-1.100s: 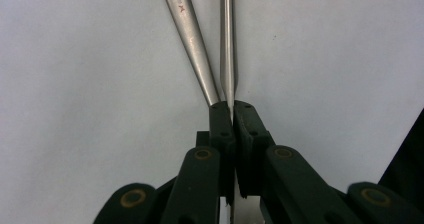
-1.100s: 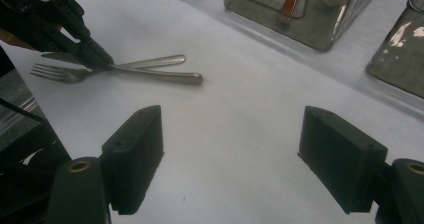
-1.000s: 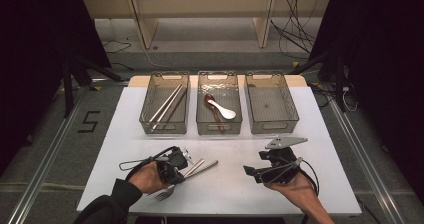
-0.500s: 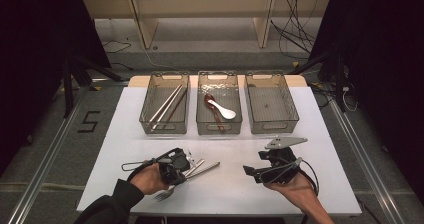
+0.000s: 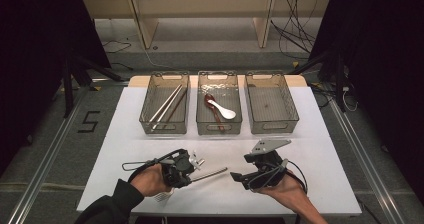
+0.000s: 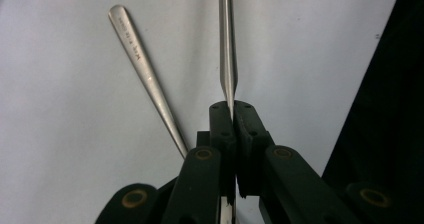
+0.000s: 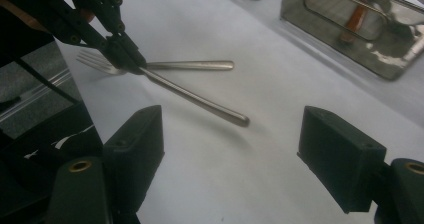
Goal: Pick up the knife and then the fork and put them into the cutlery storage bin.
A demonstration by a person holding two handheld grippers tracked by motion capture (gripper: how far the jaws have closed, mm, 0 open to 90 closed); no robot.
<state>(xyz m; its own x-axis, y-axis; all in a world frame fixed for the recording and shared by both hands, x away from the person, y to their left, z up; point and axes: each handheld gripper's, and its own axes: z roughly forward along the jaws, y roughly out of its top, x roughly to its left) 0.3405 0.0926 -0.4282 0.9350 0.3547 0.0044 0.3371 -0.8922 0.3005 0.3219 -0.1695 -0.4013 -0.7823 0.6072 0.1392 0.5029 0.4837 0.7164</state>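
My left gripper (image 5: 189, 176) is shut on a slim metal cutlery piece (image 5: 212, 173) near the table's front edge, and the handle sticks out to the right. In the left gripper view the jaws (image 6: 231, 106) pinch the thin shaft (image 6: 226, 44), while a second metal handle (image 6: 142, 74) lies on the white table beside it. The right gripper view shows the left gripper (image 7: 131, 61) holding that piece (image 7: 200, 100) slanted above a fork (image 7: 190, 64) that lies flat. My right gripper (image 5: 239, 180) (image 7: 235, 134) stands open and empty, facing the left one.
Three clear bins stand in a row at the back of the white table (image 5: 320, 149). The left bin (image 5: 150, 126) holds chopsticks, the middle bin (image 5: 200, 126) holds a white spoon and a dark one, and the right bin (image 5: 292, 119) looks empty.
The left gripper has risen a little and drifted right, lifting one cutlery piece out of the small pile. The right gripper has stayed in place.
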